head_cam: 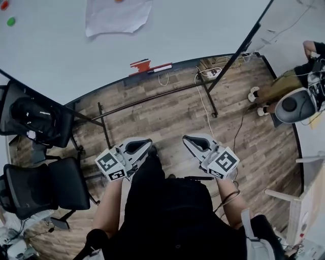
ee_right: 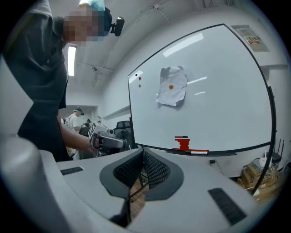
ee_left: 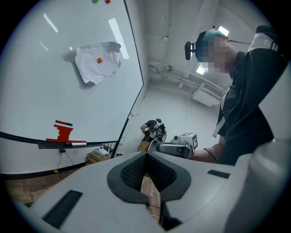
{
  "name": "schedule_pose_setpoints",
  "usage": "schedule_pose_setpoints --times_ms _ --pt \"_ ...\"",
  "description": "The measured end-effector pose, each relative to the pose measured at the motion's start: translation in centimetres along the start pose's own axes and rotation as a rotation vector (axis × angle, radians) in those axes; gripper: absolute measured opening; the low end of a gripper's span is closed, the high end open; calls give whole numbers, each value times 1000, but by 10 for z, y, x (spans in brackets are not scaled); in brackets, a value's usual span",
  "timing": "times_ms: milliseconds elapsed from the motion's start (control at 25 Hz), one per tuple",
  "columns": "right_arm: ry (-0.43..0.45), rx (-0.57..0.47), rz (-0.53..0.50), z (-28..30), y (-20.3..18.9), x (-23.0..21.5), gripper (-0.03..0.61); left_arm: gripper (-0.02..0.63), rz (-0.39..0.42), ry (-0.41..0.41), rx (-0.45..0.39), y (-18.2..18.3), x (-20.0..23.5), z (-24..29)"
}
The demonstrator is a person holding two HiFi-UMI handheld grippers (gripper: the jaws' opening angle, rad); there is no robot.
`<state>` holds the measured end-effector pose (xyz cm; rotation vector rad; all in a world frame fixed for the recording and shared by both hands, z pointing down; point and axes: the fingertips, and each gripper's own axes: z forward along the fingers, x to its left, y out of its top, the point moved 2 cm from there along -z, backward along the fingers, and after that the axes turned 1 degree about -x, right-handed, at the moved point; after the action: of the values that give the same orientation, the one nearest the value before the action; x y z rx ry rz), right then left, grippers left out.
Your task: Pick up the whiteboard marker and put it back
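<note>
A whiteboard marker [head_cam: 162, 67] with a white body lies on the whiteboard's tray [head_cam: 193, 58], just right of a red eraser [head_cam: 140, 65]. The left gripper view shows the marker [ee_left: 77, 143] at lower left, and the right gripper view has the marker [ee_right: 198, 152] right of centre. My left gripper [head_cam: 150, 144] and right gripper [head_cam: 186, 138] are held side by side at waist height, well short of the board. Both are shut, the jaws pressed together with nothing between them, as seen in the left gripper [ee_left: 145, 157] and right gripper [ee_right: 142, 152] views.
A crumpled paper [head_cam: 118, 15] hangs on the whiteboard. The board's black stand legs [head_cam: 210, 99] and a white cable [head_cam: 204, 104] lie on the wooden floor ahead. Two black office chairs [head_cam: 45, 188] stand at left. A person [head_cam: 284, 86] crouches at far right.
</note>
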<state>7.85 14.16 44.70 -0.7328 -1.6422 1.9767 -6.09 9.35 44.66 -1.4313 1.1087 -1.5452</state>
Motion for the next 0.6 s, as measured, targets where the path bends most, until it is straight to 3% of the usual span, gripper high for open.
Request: schedule_pose_setpoints --times_ms 320,600 --pt "-40 29 -10 85 36 -61 21 12 -28 -86 16 36 90 13" --pt "-81 50 2 125 41 -86 21 12 -63 -126 12 42 147 19"
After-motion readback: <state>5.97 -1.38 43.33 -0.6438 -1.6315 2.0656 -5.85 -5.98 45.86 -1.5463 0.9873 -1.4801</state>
